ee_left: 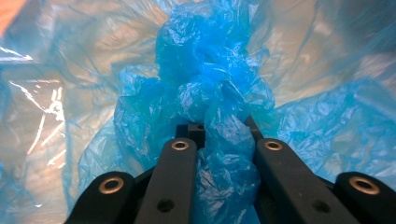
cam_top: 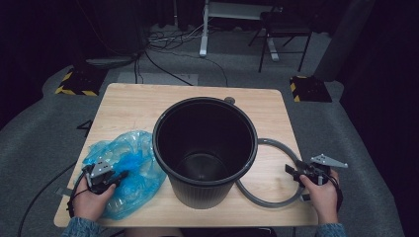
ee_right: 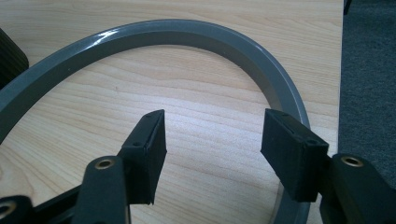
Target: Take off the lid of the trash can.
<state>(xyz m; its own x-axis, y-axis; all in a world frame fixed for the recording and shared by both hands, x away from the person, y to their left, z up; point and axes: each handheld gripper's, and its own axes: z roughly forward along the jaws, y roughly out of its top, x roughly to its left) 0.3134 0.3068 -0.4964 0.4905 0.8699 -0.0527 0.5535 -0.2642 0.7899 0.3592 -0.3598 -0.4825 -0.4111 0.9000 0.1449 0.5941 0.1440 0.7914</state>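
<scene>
High view: we see a black bin (cam_top: 205, 148) standing upright and open at the centre of a wooden table (cam_top: 133, 106). A crumpled blue plastic bag (cam_top: 129, 168) lies at the bin's left, touching its wall. A grey ring (cam_top: 276, 146) lies flat on the table at the bin's right, its near arc running up to the bin's base.

L gripper (cam_top: 105, 178): it sits on the near-left part of the bag, held by the left hand (cam_top: 91, 197). In the left gripper view (ee_left: 224, 135) we see the jaws closed in on a bunched fold of the blue film; the plastic fills the gap between the pads, i.e. the jaws are clamped on the bag (ee_left: 210, 79). The table shows through the thin film as pale tan patches.

R gripper (cam_top: 304, 173): it is held by the right hand (cam_top: 323, 195) at the table's near-right edge, just at the ring's outer side. In the right gripper view (ee_right: 212, 140) the jaws stand wide apart and grip nothing; the right-hand pad hangs over the ring's band (ee_right: 187, 32), while the left-hand pad hangs over bare wood inside the ring. We cannot tell whether the pad touches the ring.

No brand, label or writing is legible on bin, bag, ring or grippers.

View differences: the high view gives the layout and the bin's dark interior; the gripper views give jaw gap and contact.
</scene>
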